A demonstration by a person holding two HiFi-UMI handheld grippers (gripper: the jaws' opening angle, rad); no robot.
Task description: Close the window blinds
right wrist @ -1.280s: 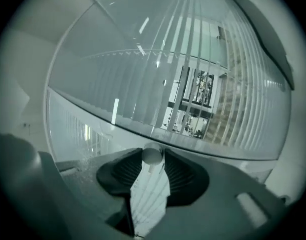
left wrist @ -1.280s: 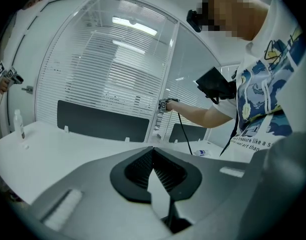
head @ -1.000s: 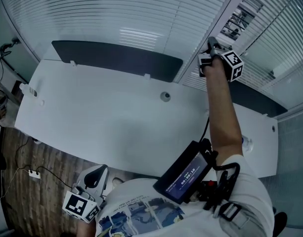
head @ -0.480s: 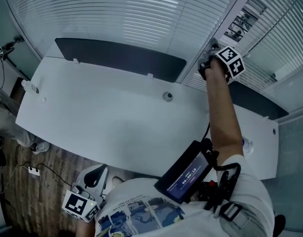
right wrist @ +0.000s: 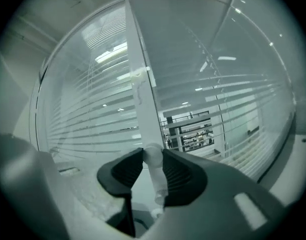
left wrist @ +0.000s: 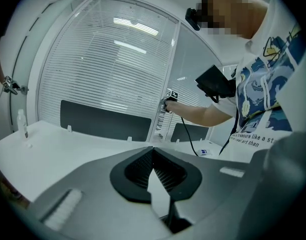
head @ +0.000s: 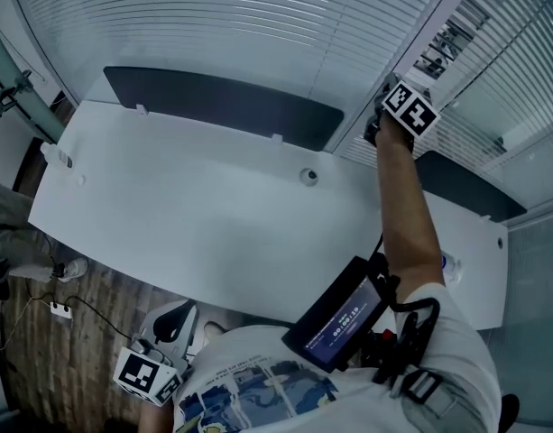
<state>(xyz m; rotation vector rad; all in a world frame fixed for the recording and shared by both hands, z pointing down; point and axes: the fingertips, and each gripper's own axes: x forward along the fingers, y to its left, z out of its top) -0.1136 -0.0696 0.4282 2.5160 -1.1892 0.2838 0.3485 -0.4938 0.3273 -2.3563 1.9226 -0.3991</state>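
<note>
White slatted blinds (head: 213,25) cover the window behind the desk; a second set (head: 493,106) hangs to the right of the white frame post (head: 411,34). Through the right set's slats (right wrist: 232,114) a room beyond shows. My right gripper (head: 387,87) is raised at the post, its marker cube facing up. In the right gripper view it (right wrist: 153,155) is shut on the white blind wand (right wrist: 155,181), with the pads pressed on the wand's thick upper end. My left gripper (head: 172,325) hangs low by my hip, shut (left wrist: 153,151) and holding nothing.
A long white desk (head: 195,215) lies between me and the window, with dark panels (head: 222,106) along its back edge and a round cable port (head: 308,176). A small bottle (head: 449,262) stands at the desk's right. Someone's leg (head: 23,242) and a power strip (head: 59,312) are on the wooden floor at left.
My right gripper has rolled about its own line while staying on the wand, so its marker cube now faces up. The left gripper has kept still.
</note>
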